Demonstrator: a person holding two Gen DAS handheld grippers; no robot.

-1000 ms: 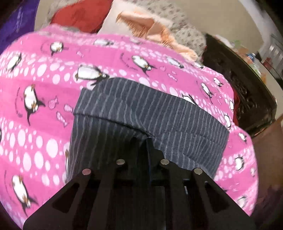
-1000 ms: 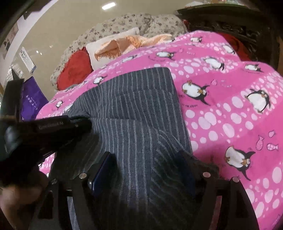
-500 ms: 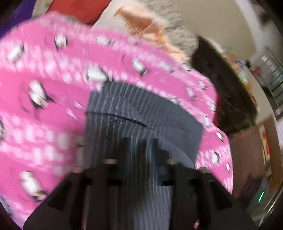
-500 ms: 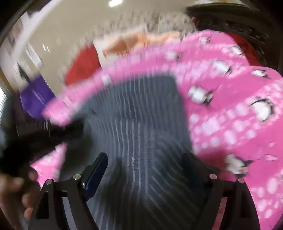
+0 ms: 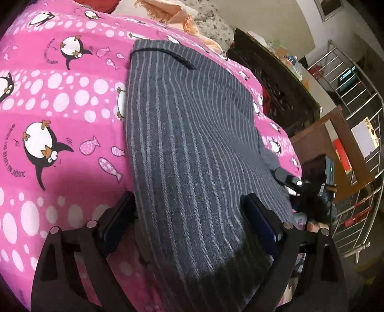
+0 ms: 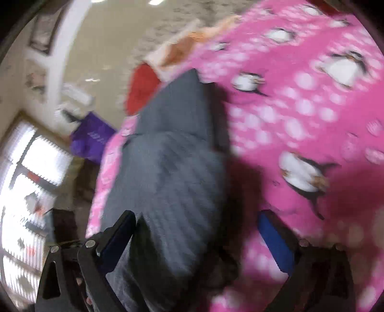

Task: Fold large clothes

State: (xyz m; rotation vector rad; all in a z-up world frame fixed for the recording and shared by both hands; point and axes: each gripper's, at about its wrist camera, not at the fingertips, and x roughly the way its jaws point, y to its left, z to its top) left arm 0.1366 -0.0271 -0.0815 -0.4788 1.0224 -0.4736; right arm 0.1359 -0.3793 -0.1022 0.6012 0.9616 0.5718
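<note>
A grey pin-striped garment (image 5: 192, 134) lies folded in a long band on a pink penguin-print blanket (image 5: 60, 100). My left gripper (image 5: 189, 211) hovers over its near end. Its jaws are opening wide, the cloth lies under the gap, and the pads do not press on it. The tip of the other gripper (image 5: 288, 180) shows at the garment's right edge. In the blurred right wrist view the garment (image 6: 168, 182) runs away from my right gripper (image 6: 196, 230). Those jaws are opening too, with the left finger (image 6: 120, 230) beside the cloth and the right finger (image 6: 276, 237) over the blanket (image 6: 300, 108).
An orange fringed cloth (image 5: 172, 12) and a floral pillow (image 5: 213, 26) lie at the bed's far end. Dark carved wooden furniture (image 5: 283, 86) and a metal railing (image 5: 355, 100) stand to the right. A red cushion (image 6: 141, 88), a purple bag (image 6: 91, 136) and a bright window (image 6: 26, 204) are on the left.
The left gripper was shut on the grey fabric and has since let go and spread wide. Both views swung sideways along the garment. The right gripper's fingers spread wider.
</note>
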